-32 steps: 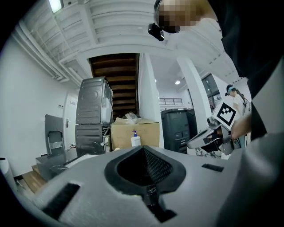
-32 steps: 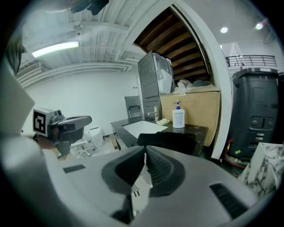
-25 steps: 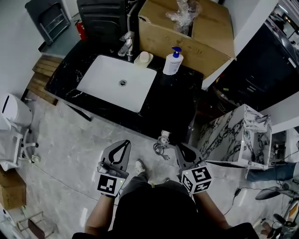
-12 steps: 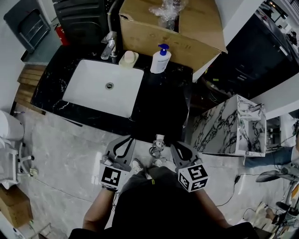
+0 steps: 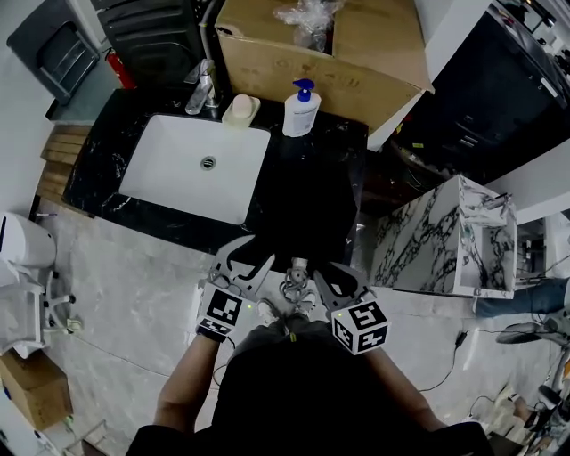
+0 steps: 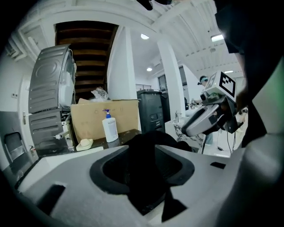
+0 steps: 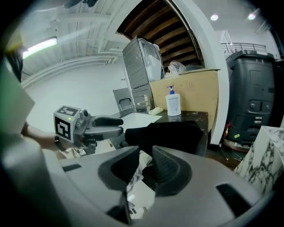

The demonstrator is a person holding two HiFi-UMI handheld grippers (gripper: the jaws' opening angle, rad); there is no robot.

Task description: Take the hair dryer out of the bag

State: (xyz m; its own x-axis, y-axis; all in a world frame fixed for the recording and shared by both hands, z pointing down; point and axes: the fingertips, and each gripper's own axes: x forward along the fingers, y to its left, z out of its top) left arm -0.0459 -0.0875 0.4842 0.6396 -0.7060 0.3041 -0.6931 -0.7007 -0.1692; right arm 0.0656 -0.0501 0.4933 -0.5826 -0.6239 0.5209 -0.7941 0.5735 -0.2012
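At counter edge [image 5: 169, 223], black bag [image 7: 168, 133], box [image 5: 294, 67] holding plastic [image 5: 307, 13]

The worktop [image 5: 102, 169] is glossy veined black stone, the sink [image 5: 169, 174] smooth white. The box [image 5: 303, 76] is matt cardboard, the bag [image 7: 173, 133] matt cloth.

Slumped bag [image 7: 171, 133] on the desk [image 5: 325, 169] edge
Soft black fabric, lying low at the dark desk's front rim; a coiled grey cord [image 5: 297, 283] shows just beside it.
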